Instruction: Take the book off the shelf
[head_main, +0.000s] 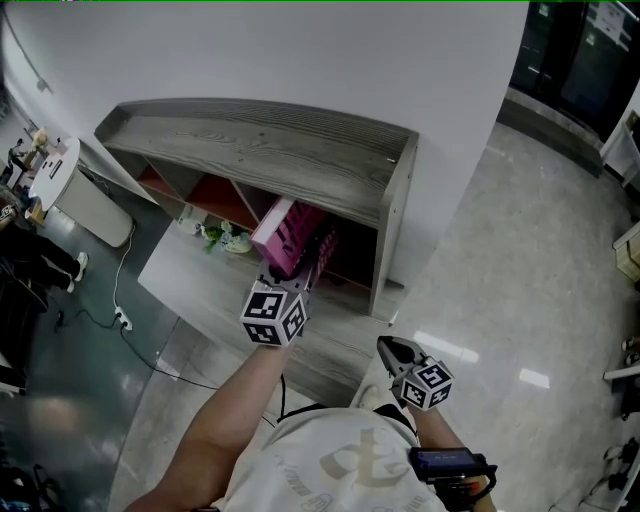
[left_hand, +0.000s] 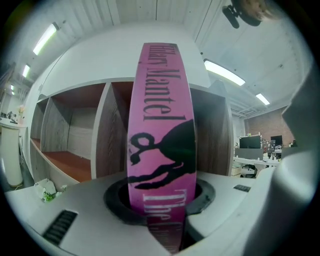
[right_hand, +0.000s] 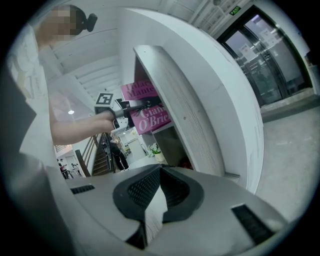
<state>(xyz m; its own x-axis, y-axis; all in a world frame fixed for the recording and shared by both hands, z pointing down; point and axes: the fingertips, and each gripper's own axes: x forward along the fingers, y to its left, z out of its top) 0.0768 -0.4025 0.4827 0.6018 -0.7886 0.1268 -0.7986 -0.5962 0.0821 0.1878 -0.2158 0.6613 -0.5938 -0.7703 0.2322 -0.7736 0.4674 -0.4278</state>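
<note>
A white wall (head_main: 300, 50) meets a glossy pale floor (head_main: 520, 250) beside dark glass doors (head_main: 570, 50).

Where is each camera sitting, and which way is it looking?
Head view: on the person's head, looking steeply down at the shelf and pink book; left gripper, right gripper and shirt show.
Left gripper view: on the left gripper, looking along its jaws, clamped on the pink book's spine, into the shelf.
Right gripper view: on the right gripper, looking past its empty jaws at the shelf's side; the person's left arm shows.
All three see the pink book.
</note>
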